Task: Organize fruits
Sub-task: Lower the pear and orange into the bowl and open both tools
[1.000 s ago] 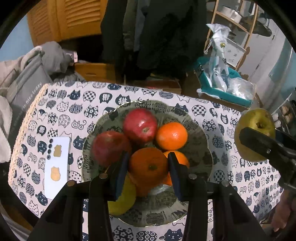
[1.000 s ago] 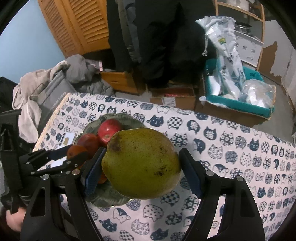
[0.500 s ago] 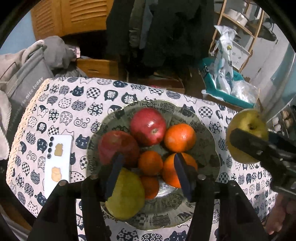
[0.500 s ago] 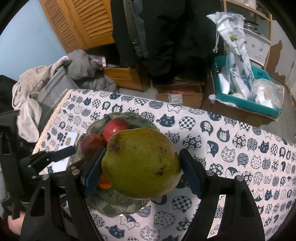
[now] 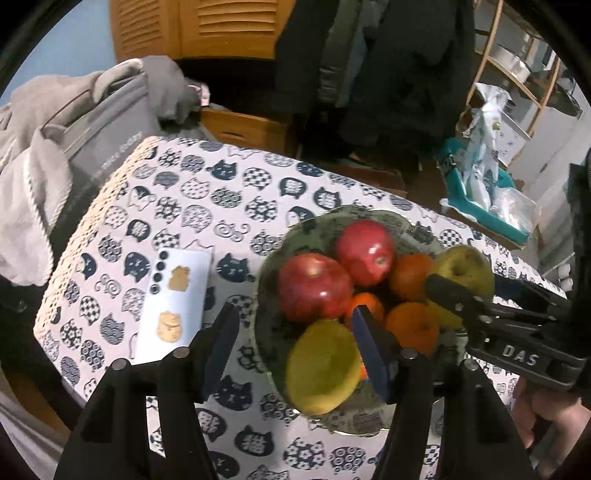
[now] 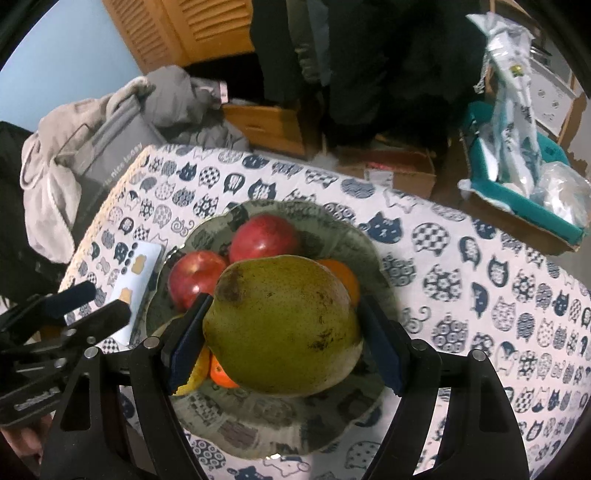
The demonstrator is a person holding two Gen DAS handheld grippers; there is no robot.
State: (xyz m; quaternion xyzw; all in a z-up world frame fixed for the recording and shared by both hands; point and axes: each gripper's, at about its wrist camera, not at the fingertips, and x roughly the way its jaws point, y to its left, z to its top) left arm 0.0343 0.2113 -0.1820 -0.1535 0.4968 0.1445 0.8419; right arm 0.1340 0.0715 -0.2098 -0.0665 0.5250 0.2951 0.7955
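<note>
Right claw [image 6: 284, 328] clamped on pear [image 6: 282, 325], over plate [image 6: 369, 258]: lower gently into free gap. Left claw [image 5: 295, 343] open, empty.

A lived-in home: a counter under a cat-print cloth [image 6: 461, 266], louvered wooden doors [image 5: 221, 26], dark coats [image 6: 369, 55] hanging behind, heaped laundry [image 5: 33, 155], and cardboard boxes [image 6: 395, 170] on the floor.

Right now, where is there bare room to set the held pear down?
The plate is crowded with apples, oranges and another pear. Bare cloth lies right of the plate; another strip lies between the phone and the far edge. The right gripper holds the pear.
</note>
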